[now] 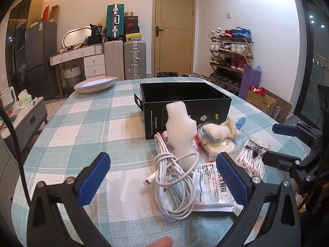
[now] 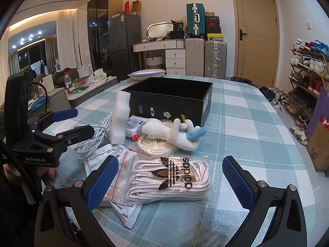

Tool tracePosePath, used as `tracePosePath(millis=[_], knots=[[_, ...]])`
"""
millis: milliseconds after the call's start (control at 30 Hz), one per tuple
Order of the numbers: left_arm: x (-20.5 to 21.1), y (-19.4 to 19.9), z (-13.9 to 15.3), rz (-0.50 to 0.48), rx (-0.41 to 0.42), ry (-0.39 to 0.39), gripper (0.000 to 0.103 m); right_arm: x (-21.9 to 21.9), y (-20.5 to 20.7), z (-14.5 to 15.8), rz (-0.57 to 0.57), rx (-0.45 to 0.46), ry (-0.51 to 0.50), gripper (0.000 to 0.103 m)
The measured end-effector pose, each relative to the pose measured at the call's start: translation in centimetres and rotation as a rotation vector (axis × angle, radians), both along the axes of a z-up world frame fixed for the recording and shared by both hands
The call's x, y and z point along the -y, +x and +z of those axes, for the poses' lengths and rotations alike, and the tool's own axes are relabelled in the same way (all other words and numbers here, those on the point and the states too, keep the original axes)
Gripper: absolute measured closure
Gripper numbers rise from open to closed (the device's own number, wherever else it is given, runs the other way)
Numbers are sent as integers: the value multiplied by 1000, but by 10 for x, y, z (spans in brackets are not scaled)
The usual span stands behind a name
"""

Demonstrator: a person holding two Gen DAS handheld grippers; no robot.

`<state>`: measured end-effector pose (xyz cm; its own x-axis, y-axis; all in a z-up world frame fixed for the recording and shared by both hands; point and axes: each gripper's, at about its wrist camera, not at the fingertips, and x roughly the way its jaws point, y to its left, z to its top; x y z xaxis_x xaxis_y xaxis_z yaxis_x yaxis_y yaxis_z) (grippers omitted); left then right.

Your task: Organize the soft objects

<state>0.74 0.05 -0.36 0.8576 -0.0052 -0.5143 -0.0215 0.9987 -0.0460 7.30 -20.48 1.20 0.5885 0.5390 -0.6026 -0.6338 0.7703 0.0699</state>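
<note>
Hovering low over the checked table [image 1: 78,127], both grippers are spread wide and hold nothing. The left gripper [image 1: 162,179] faces the cable [image 1: 174,177], which lies between its fingers but untouched; the right gripper [image 2: 170,180] faces the laces bag [image 2: 170,179] the same way. The soft things sit in a loose heap on the near side of the black box [image 2: 174,100], which stands open-topped and looks to be the likely bin, though the task does not name it.

Handling, as a guess: all of it is light. The foam block [image 1: 180,131] stands upright against the box and should crush a little under the pads, so a pinch at its waist seems safest. The plush [image 2: 176,133] is limp and lies on a coil of cord [image 2: 156,144]; its body is the fattest hold. The laces bag is slick plastic and may slide, so gripping across the bulge of laces is better than the flat edge. The cable is springy and loops may spill; take the bundle's middle. The flat white sachets [image 1: 213,187] lie partly under the cable and offer little to pinch.

The left view shows the cable's plug end and the sachets' print; the right view shows the box's hollow inside, with nothing visible in it, and the whole laces bag.
</note>
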Motion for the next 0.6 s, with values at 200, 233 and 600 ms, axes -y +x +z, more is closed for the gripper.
tracePosePath(millis=[200,233,600], knots=[[0,4,3,-4,-43,6,0,1,10,-8,5,-87,-13,0],[0,5,3,-4,-49,8,0,0,12,-10,6,-108,-16,0],[-10,23,-12,-2,-172,-51,1,-16,17,-22,43,-159,-85,0]])
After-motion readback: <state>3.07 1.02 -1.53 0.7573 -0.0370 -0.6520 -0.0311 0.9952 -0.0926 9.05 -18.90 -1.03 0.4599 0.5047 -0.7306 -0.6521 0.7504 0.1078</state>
